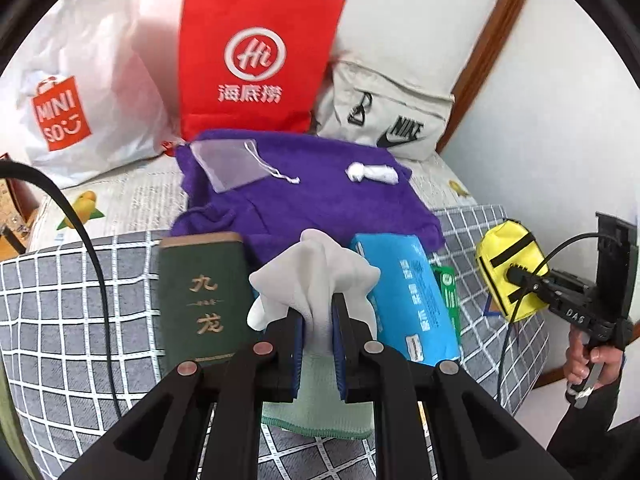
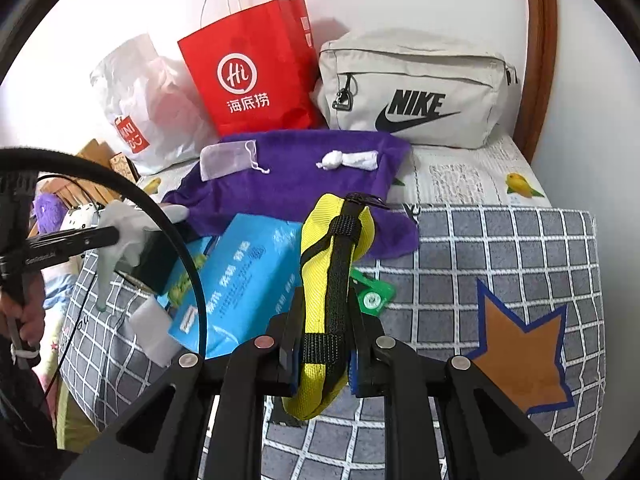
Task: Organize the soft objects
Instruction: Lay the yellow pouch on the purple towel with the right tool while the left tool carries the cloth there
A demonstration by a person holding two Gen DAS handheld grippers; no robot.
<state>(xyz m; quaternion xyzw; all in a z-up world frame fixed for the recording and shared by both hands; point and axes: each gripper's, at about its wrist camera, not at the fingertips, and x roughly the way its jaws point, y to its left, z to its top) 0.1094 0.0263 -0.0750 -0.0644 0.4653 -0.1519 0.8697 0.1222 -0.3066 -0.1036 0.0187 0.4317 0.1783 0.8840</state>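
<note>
Left gripper (image 1: pixel 316 328) clamps a white cloth glove (image 1: pixel 320 276) above the grey checked blanket (image 1: pixel 80 300), beside a green book (image 1: pixel 202 296) only this view shows clearly. Right gripper (image 2: pixel 322 344) pinches a yellow black-strapped pouch (image 2: pixel 332 280) over the blue tissue pack (image 2: pixel 240 284); its view alone shows the orange star patch (image 2: pixel 524 344).

Purple towel (image 2: pixel 296 184): fuzzy matt cloth. On it, a sheer mesh drawstring pouch (image 2: pixel 224 160) and a knotted white cloth (image 2: pixel 352 160). Behind the towel, red paper bag (image 2: pixel 256 80) smooth, white plastic bag (image 2: pixel 140 100) glossy and crinkled, Nike pouch (image 2: pixel 412 88) matt beige fabric. In front of the towel, blue tissue pack (image 2: pixel 240 280) shiny plastic film, yellow pouch (image 2: pixel 328 280) coarse woven nylon with black webbing, white glove (image 1: pixel 320 280) soft knit, green box (image 1: pixel 200 296) cloth-textured, matt. Grid quilt (image 2: pixel 500 248) matt cotton.
</note>
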